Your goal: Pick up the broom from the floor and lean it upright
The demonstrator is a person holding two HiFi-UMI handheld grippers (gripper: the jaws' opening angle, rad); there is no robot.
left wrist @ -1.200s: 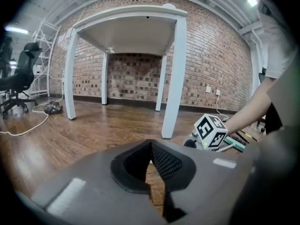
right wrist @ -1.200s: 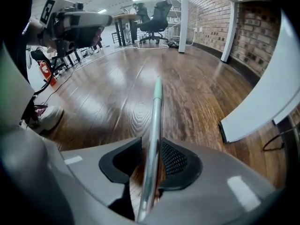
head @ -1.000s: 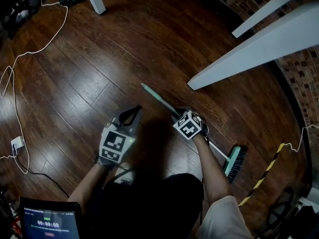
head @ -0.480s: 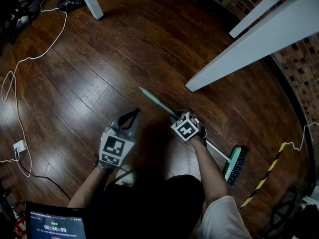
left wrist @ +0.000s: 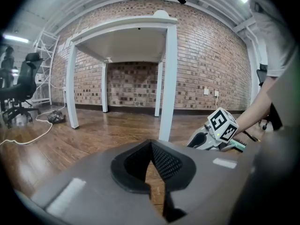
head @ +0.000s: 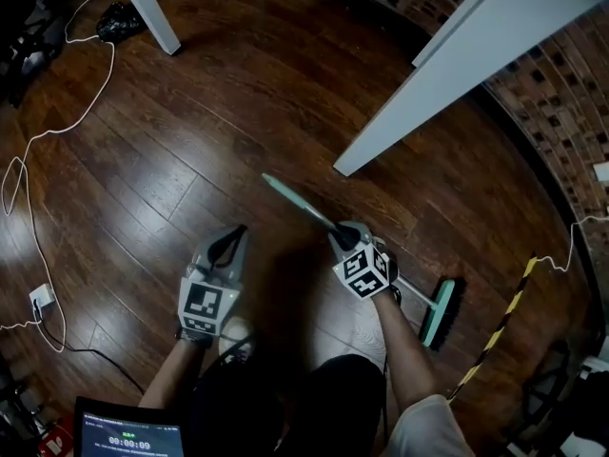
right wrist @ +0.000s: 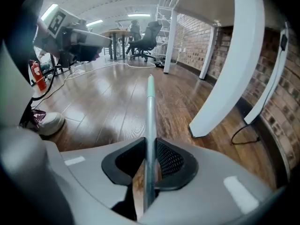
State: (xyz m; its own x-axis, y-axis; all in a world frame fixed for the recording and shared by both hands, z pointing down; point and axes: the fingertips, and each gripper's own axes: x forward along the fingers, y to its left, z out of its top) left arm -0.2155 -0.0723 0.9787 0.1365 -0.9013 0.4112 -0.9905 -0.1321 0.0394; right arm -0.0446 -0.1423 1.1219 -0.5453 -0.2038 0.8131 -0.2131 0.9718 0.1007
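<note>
Broom [head: 303, 208] handling was judged from its build: a thin, smooth shaft with a teal tip and a teal brush head [head: 438, 312]. It was expected to be light and stiff, weighted toward the head, and liable to slide or swivel in a narrow pinch. The brush head was seen low by the floor [head: 190, 131], near the striped tape [head: 495, 341] on the brick-wall side. The shaft slanted away from it toward the white table leg [head: 457, 65].

The right gripper [head: 344, 232] had just been closing, and its jaws were pinched on the shaft partway along. A hold nearer the head was judged steadier for tipping it upright. The left gripper [head: 226, 240] was held beside it with jaw tips together and nothing between them.

No brand or label could be made out on the broom. Only square black-and-white markers were carried on the gripper cubes, and timer-like digits on a screen [head: 128, 441] were too small to be trusted.
</note>
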